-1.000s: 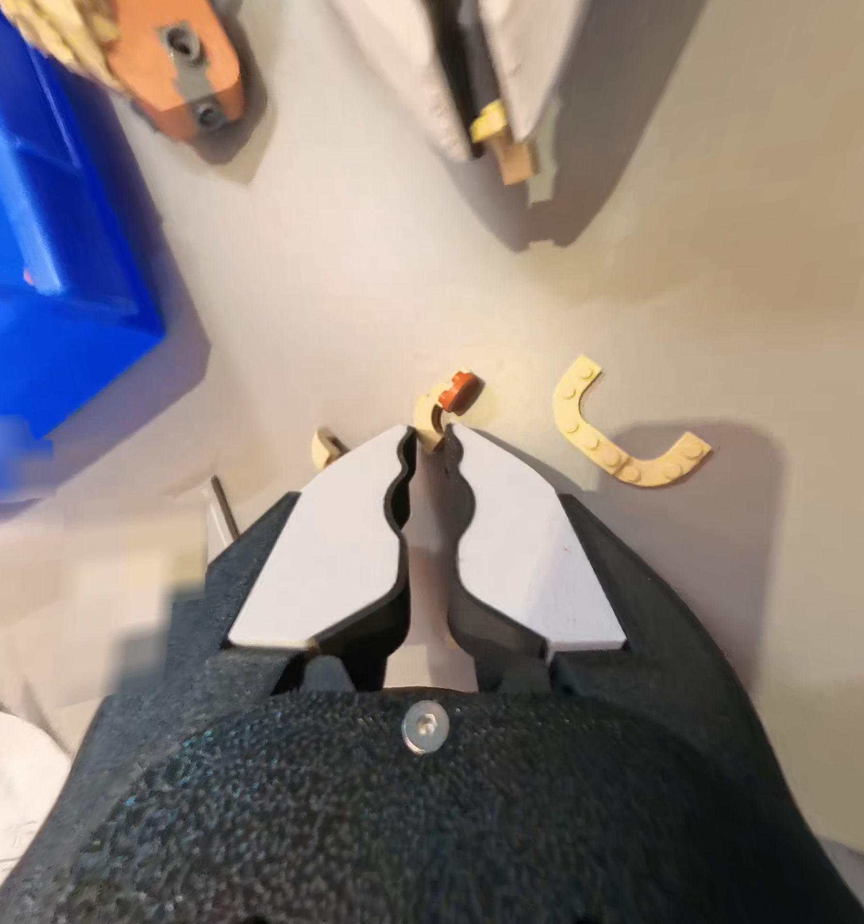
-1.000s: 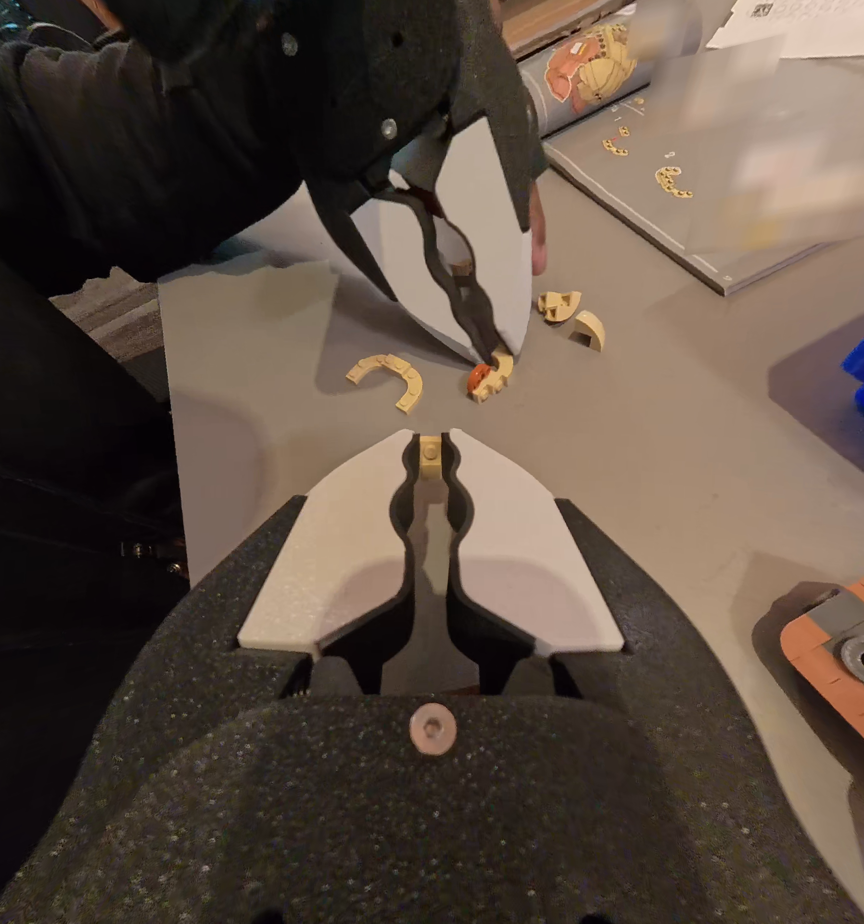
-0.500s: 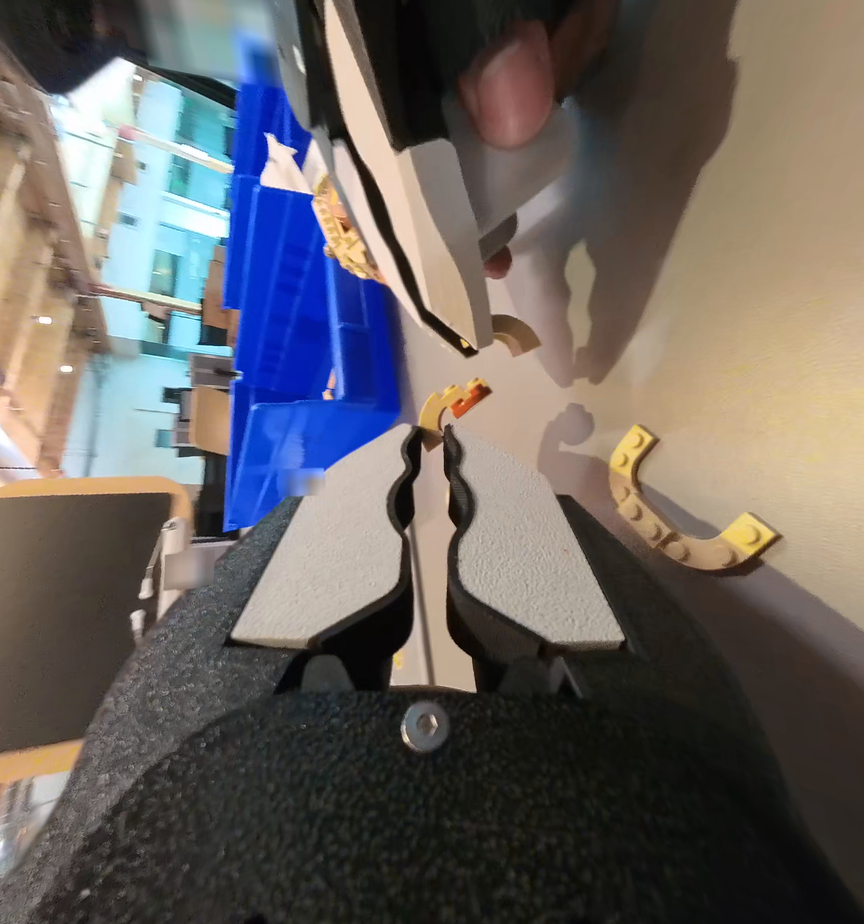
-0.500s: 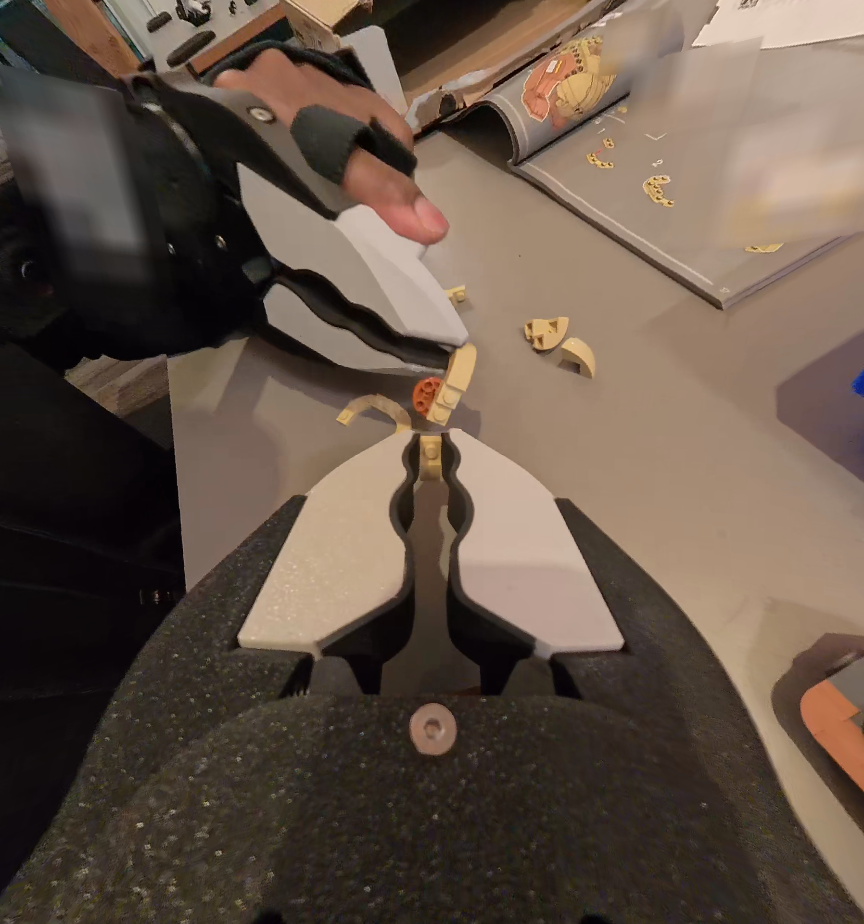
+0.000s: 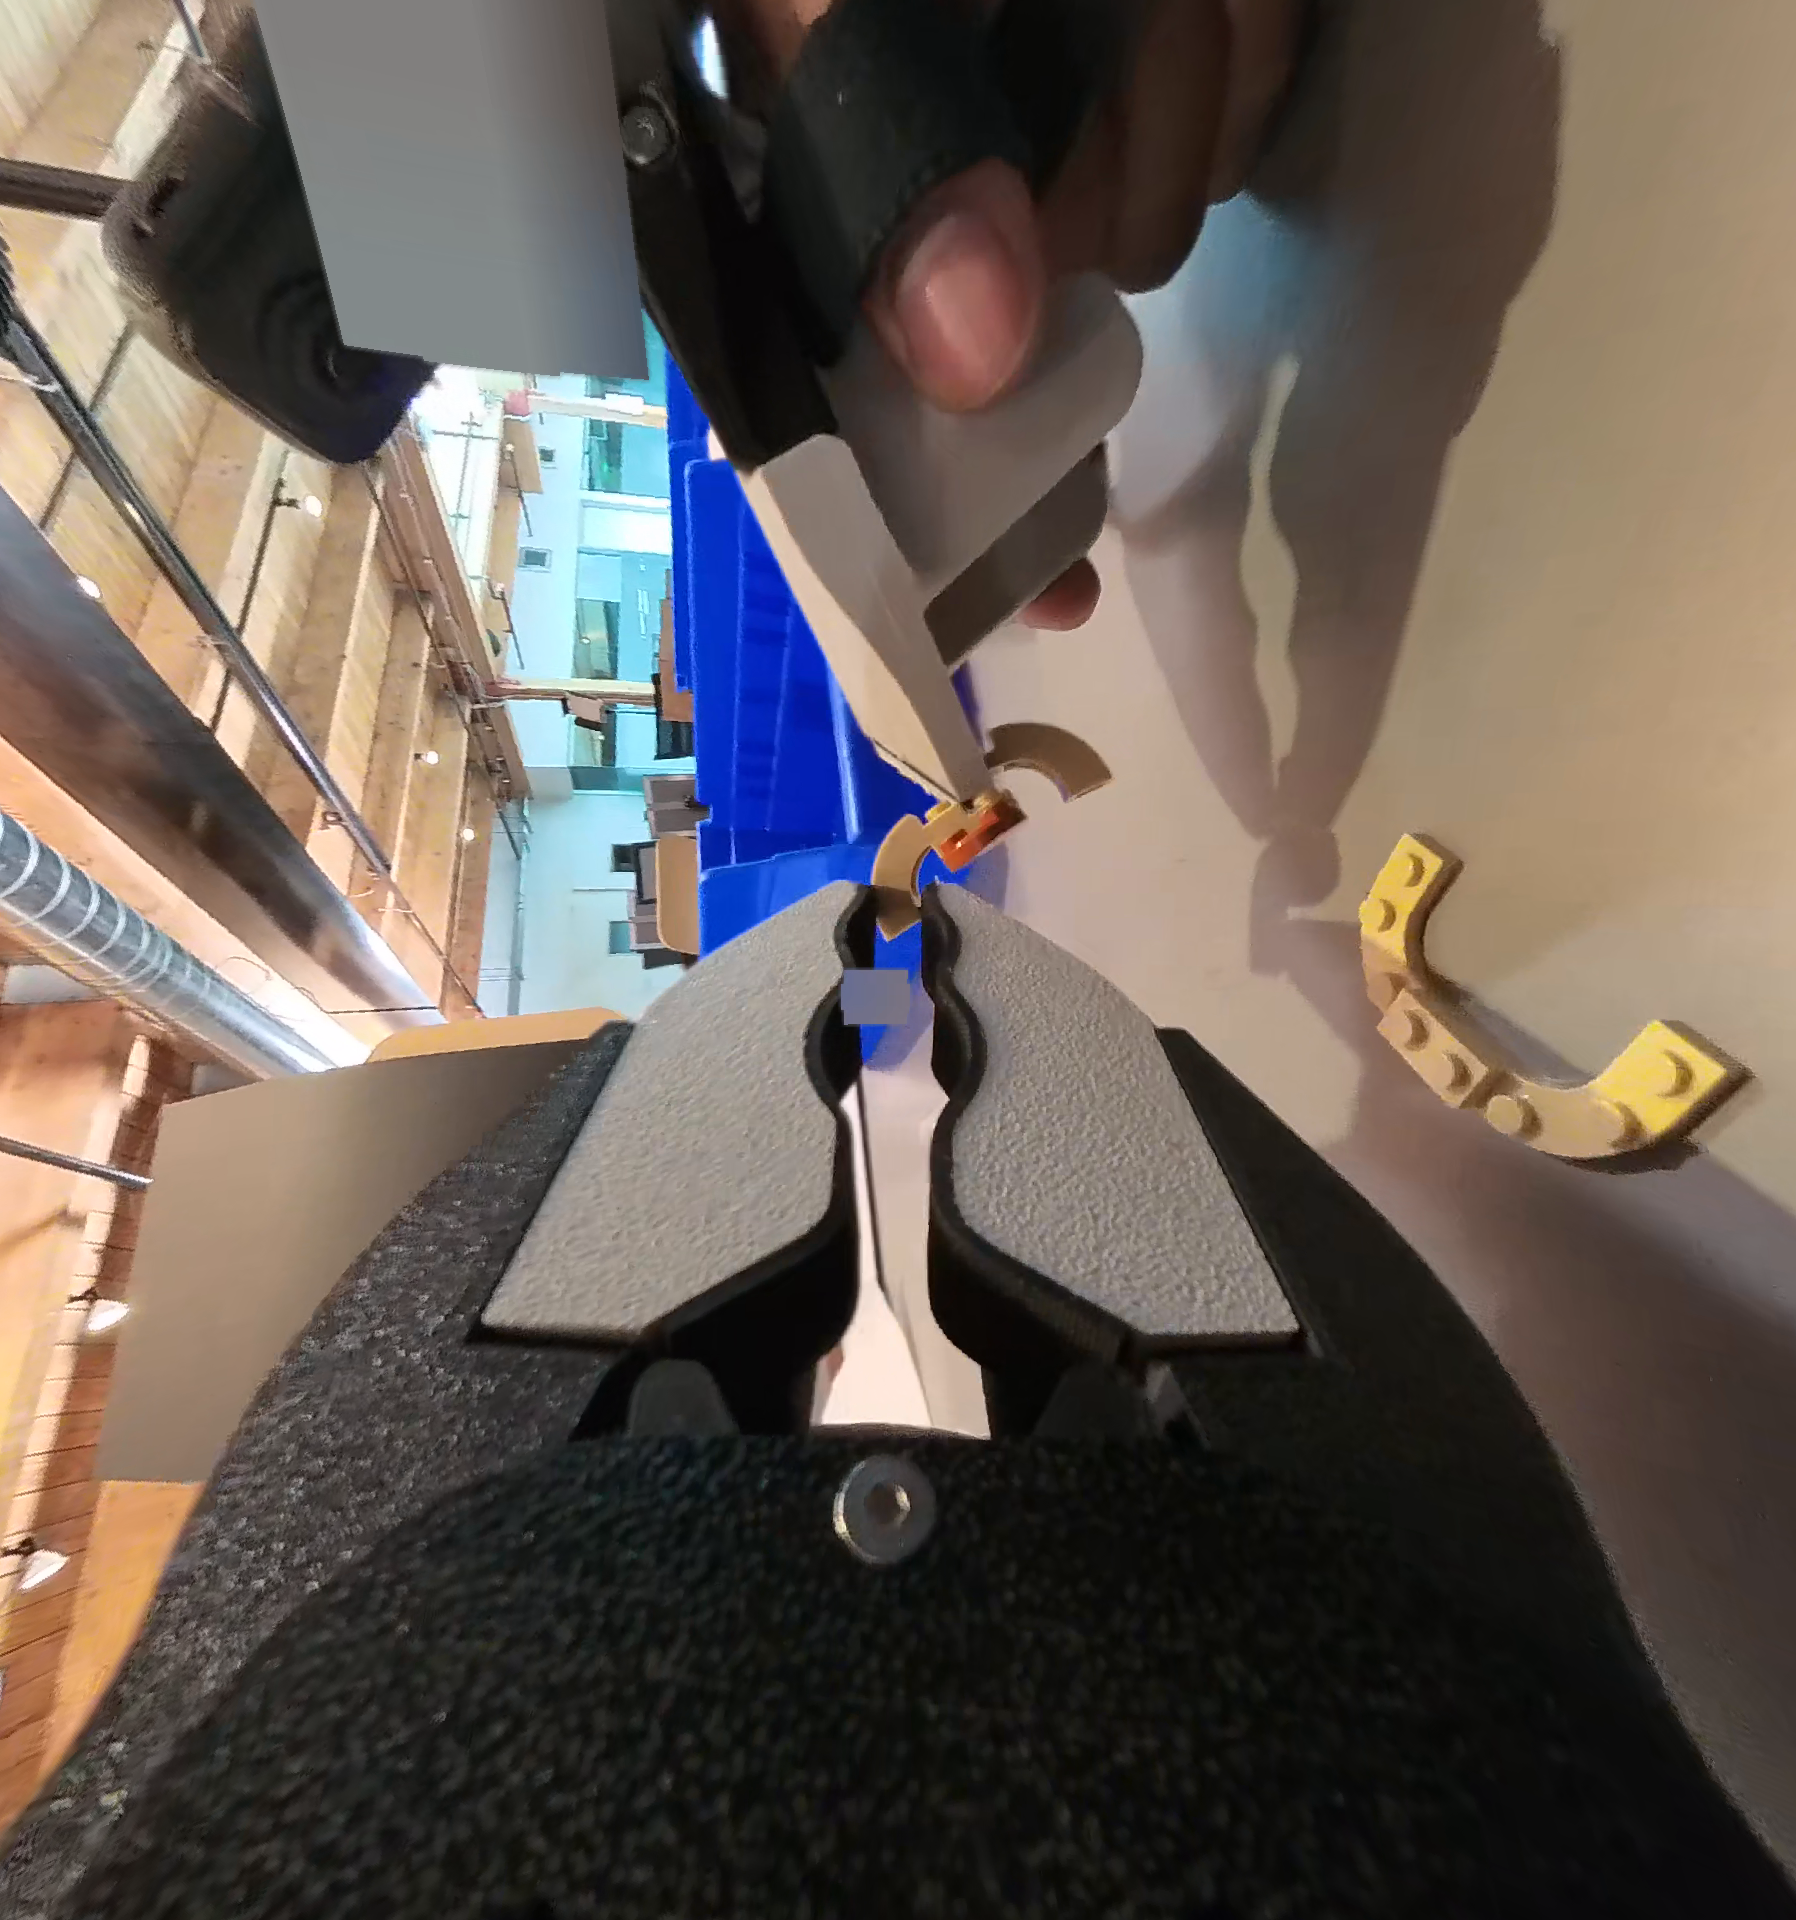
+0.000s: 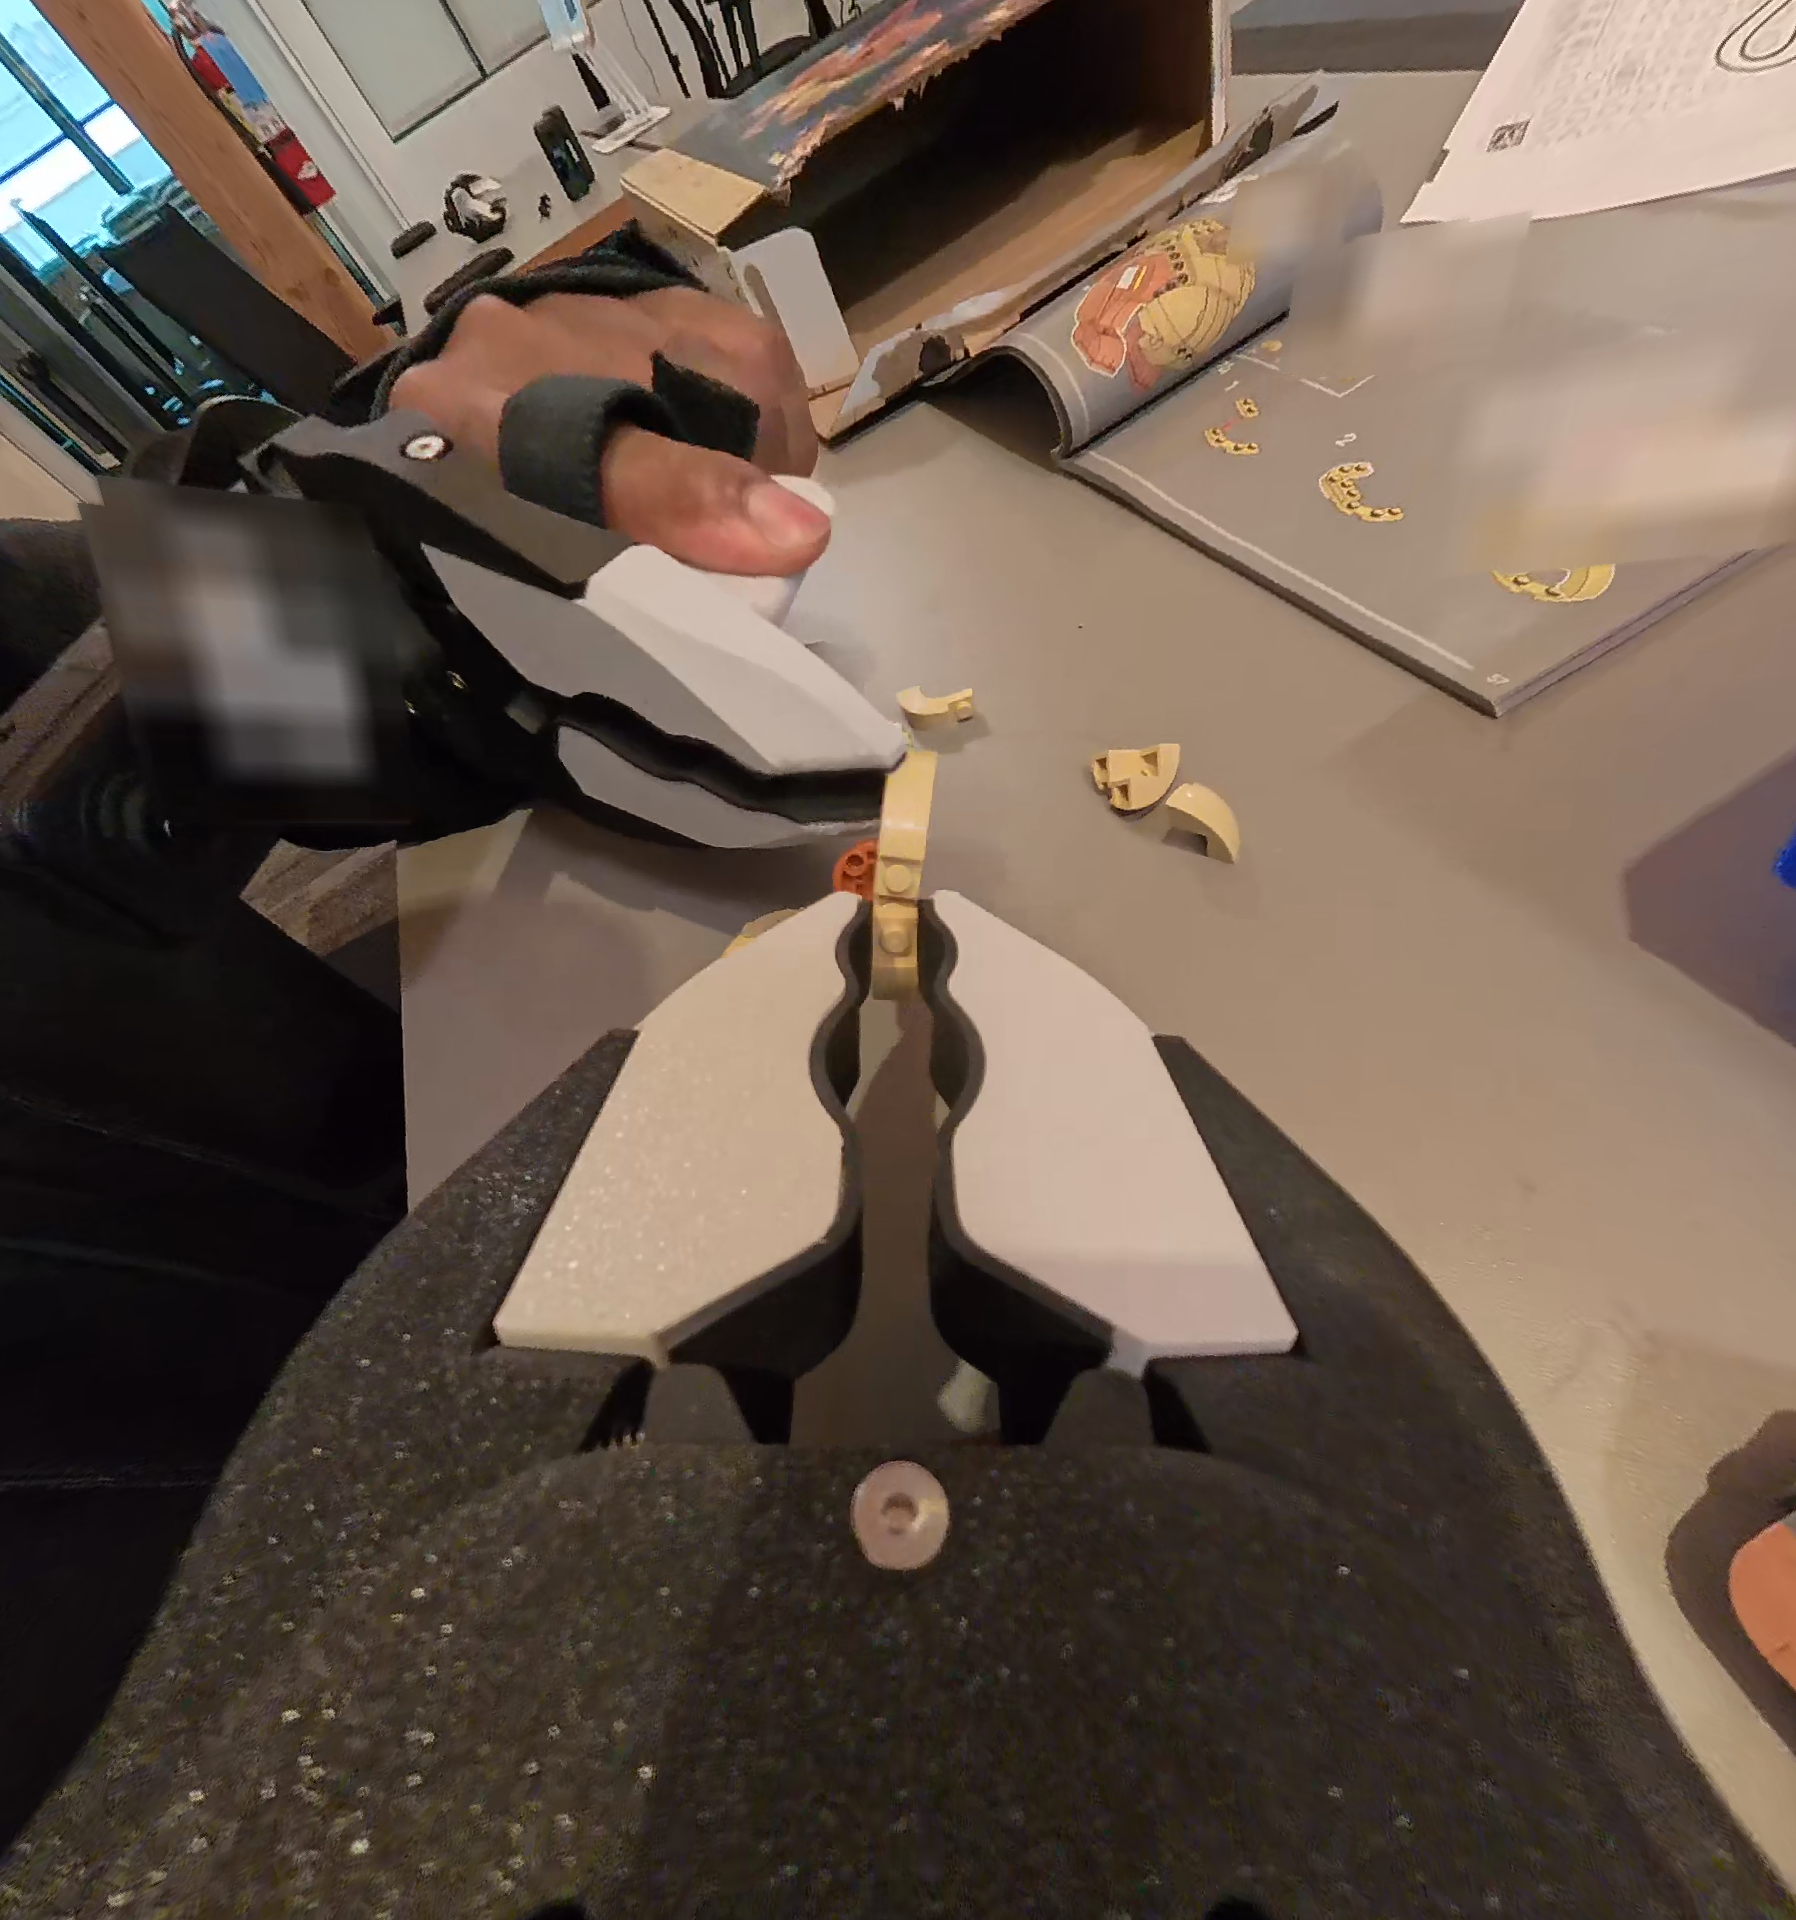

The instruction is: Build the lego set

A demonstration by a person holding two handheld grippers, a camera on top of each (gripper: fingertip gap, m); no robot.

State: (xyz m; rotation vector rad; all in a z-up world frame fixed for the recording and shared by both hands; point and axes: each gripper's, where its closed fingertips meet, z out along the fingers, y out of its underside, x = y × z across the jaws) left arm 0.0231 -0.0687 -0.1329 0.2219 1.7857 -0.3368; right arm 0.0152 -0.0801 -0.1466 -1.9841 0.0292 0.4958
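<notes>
the left gripper [image 5: 899, 904] is nearly closed, its two pads pinching one end of a thin tan curved piece [image 5: 904, 868] that sticks out past its tips, held in the air above the grey table [image 5: 1652, 520]. a small orange piece [image 5: 982, 836] is attached at the far end of that curve. the right gripper [image 6: 899, 935] is likewise almost shut, with a small tan studded piece [image 6: 896, 951] clamped between its pads at the tips; this piece meets the far end of the curved one, so the two tools come tip to tip.

these look like small hard plastic bricks: light, rigid and smooth, so they seem likely to twist or slip if pinched off centre. the flat side faces are probably the safest places to hold, away from the studs.

to the right of the left gripper, a larger tan and yellow studded arc [image 5: 1496, 1060] lies on the table. ahead and right of the right gripper sit two rounded tan pieces [image 6: 1169, 795], and farther on an open booklet [image 6: 1393, 499].
</notes>
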